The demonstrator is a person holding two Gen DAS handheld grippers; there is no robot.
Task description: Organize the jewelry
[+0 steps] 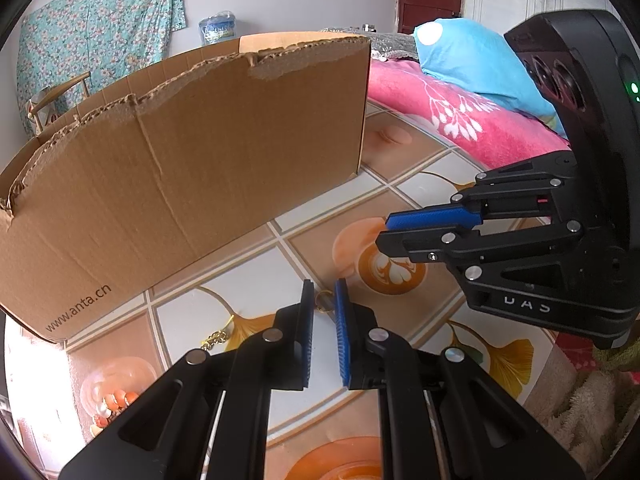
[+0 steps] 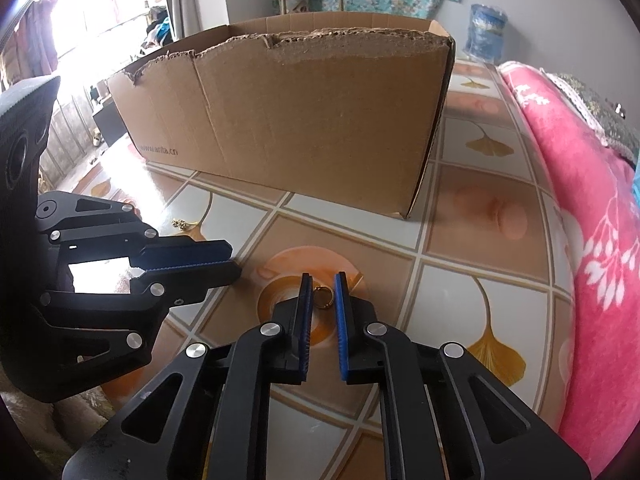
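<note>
A small gold ring lies on the patterned tablecloth between the tips of my left gripper, whose blue pads are apart. In the right wrist view a gold ring sits between the tips of my right gripper, also apart and not clamped on it. A gold chain lies on the cloth left of the left fingers; it shows small in the right wrist view. The open cardboard box stands behind, also seen from the right. Each gripper appears in the other's view, jaws nearly closed: right gripper, left gripper.
A pink floral blanket and blue pillow lie along the table's right side. A red-bead item lies at the near left. A fluffy beige cloth is at the near right.
</note>
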